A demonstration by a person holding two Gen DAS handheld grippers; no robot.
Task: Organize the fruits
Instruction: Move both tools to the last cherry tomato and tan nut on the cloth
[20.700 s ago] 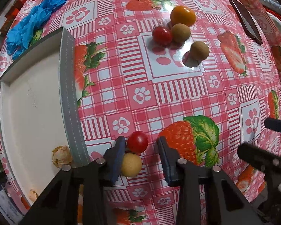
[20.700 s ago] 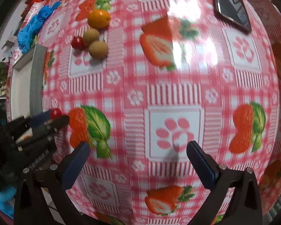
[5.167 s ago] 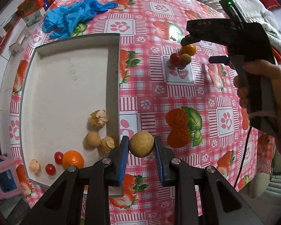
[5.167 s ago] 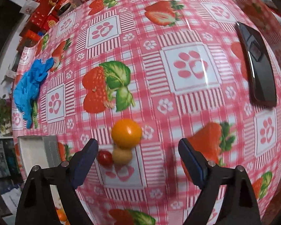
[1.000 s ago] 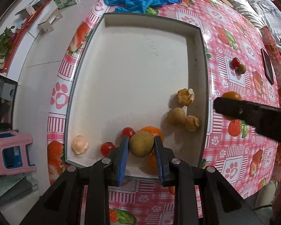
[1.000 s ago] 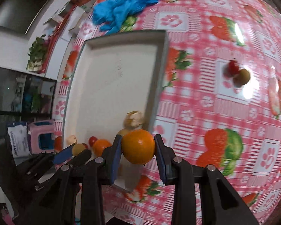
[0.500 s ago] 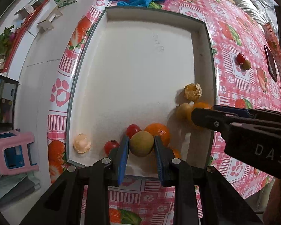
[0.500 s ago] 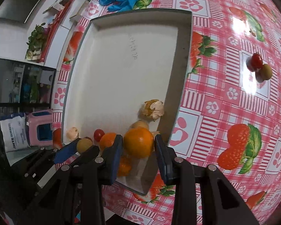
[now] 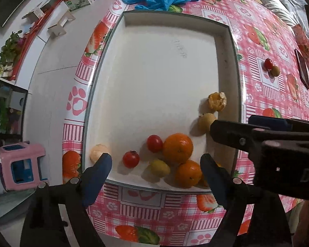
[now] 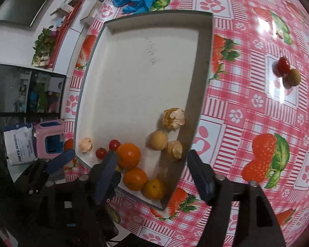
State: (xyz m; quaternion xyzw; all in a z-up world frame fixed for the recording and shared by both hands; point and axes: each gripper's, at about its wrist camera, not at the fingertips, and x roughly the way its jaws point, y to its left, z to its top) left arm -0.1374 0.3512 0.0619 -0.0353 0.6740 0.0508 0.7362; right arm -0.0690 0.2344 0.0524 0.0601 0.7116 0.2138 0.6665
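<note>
Left wrist view: left gripper (image 9: 154, 160) jaws opening, nothing clamped, above the greenish fruit (image 9: 158, 167) lying in the tray (image 9: 229, 47). Right gripper (image 10: 152, 164) jaws opening over three oranges (image 10: 128, 156) in the tray's corner. Tomato (image 10: 283, 65) remains on the bench (image 10: 247, 107).

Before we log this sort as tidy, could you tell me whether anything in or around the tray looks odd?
Yes: two fruits in the tray look split open, husks torn. A cherry tomato and brown fruit lie outside it.
</note>
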